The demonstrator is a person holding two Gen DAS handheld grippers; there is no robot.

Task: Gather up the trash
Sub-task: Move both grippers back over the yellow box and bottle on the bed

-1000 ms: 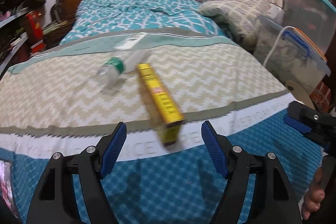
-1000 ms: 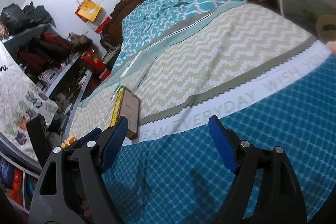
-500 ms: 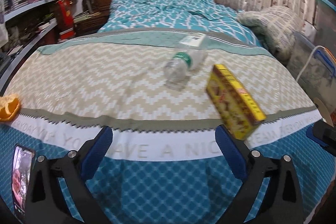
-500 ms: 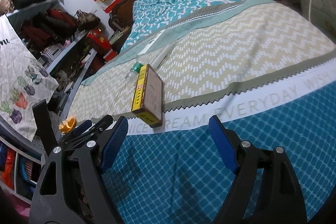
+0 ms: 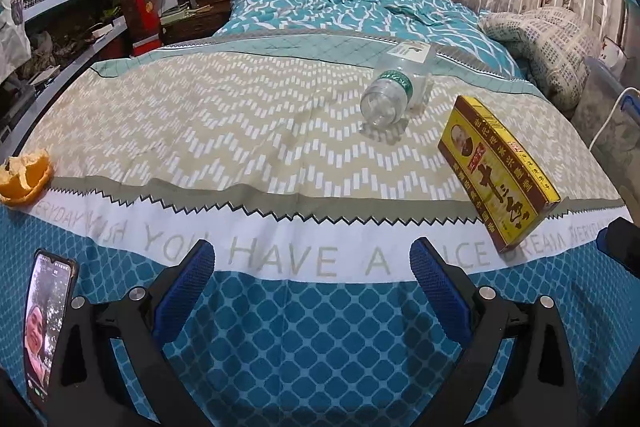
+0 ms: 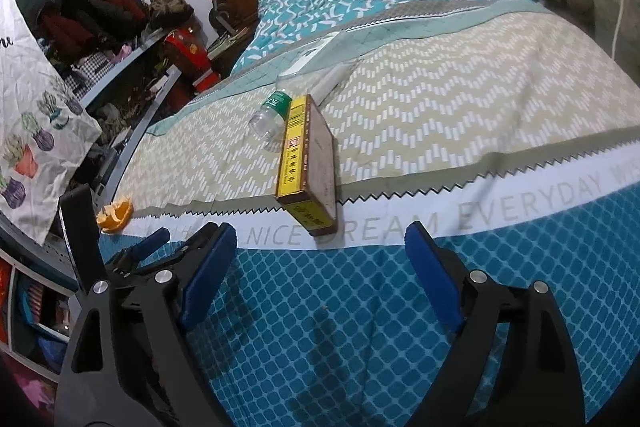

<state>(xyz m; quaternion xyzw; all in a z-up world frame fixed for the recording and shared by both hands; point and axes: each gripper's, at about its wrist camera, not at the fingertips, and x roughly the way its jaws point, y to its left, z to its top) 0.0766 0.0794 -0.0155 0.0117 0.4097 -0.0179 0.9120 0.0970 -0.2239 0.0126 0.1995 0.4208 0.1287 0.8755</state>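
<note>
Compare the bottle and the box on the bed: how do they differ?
The bottle is clear and round with a green label; the box is opaque, flat-sided, yellow and brown. The bottle lies farther up the bed; the box lies nearer the lettered band. Both lie on the bedspread, ungripped.

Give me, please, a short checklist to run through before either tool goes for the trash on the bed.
1. Left tool open and empty: ok; its jaws have just been opening.
2. Right tool open and empty: ok; its jaws have just been opening too.
3. Yellow box free, nothing on top: ok.
4. Plastic bottle lying down, reachable behind the box: ok.
5. Orange peel in view at the bed's edge: ok.
6. Bin or bag for the trash in view: not ok.
</note>
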